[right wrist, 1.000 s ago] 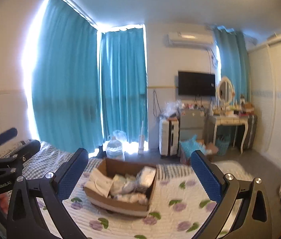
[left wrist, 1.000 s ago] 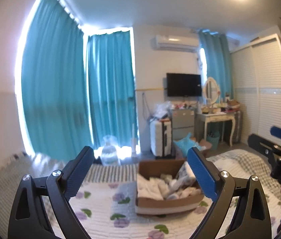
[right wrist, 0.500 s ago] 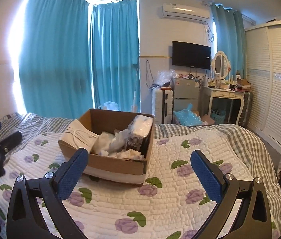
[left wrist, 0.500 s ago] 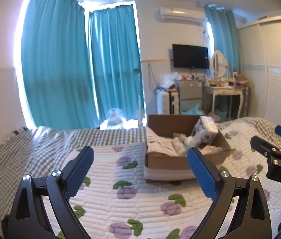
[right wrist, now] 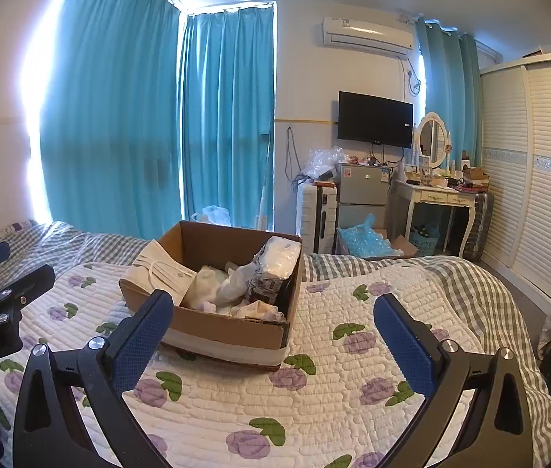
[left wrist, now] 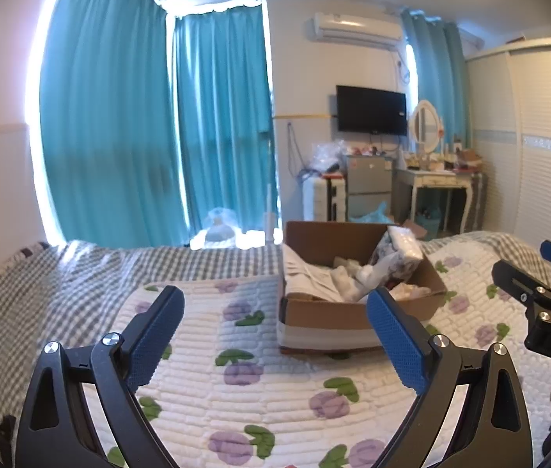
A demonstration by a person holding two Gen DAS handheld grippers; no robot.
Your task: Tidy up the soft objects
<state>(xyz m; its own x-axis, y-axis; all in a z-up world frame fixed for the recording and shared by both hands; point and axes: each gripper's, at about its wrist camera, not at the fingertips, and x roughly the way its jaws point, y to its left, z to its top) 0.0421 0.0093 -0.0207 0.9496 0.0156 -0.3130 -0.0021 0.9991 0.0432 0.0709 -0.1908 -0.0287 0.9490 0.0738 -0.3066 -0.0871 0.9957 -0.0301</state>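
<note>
Both views dropped toward the cardboard box [right wrist: 228, 327]; left hand-held gripper [left wrist: 275, 335] and right hand-held gripper [right wrist: 273, 335] wide, empty; we'd pinch the light, floppy mask stack [right wrist: 162, 273] mid-fold.

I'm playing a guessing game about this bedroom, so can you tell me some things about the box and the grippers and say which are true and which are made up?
1. The cardboard box sits on the flowered quilt. True.
2. The box is empty. False: it holds soft white things, including a stack of face masks.
3. The left gripper is open. True.
4. The right gripper is squeezing a sock. False: it is open and holds nothing.
5. The curtains are red. False: they are teal.
</note>
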